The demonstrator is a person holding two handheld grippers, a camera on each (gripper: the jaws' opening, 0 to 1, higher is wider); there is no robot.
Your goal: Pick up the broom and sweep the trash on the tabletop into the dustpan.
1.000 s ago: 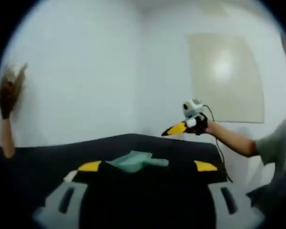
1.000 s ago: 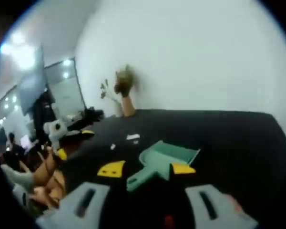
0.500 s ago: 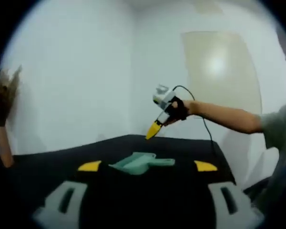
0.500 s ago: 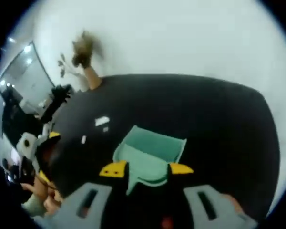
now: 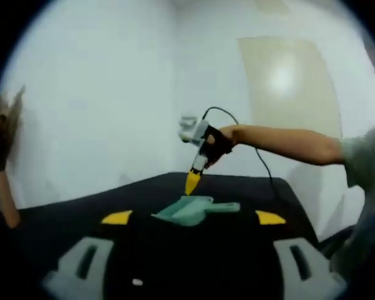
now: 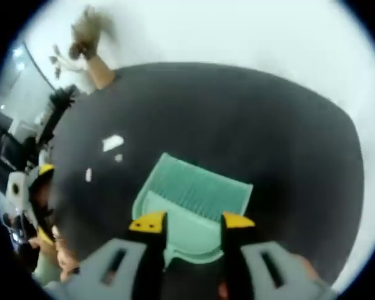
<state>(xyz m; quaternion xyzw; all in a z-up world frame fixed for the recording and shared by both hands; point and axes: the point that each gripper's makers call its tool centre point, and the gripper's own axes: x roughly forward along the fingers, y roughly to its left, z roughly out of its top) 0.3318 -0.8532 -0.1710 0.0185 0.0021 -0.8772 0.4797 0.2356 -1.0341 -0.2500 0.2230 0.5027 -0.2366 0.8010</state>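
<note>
Broom (image 6: 87, 47) stands untouched at the upper left of the right gripper view, at the far edge of the black table (image 6: 287, 137), while the green dustpan (image 6: 190, 209) lies low in the middle with white scraps of trash (image 6: 112, 142) to its left. Right gripper (image 6: 192, 222) hangs over the dustpan's near end, jaws spread and holding nothing; the left gripper (image 5: 194, 217), low in its own view, is likewise wide open and empty. Judging by this, the dustpan is being secured first, so next the jaws must close on it and the broom be fetched.
</note>
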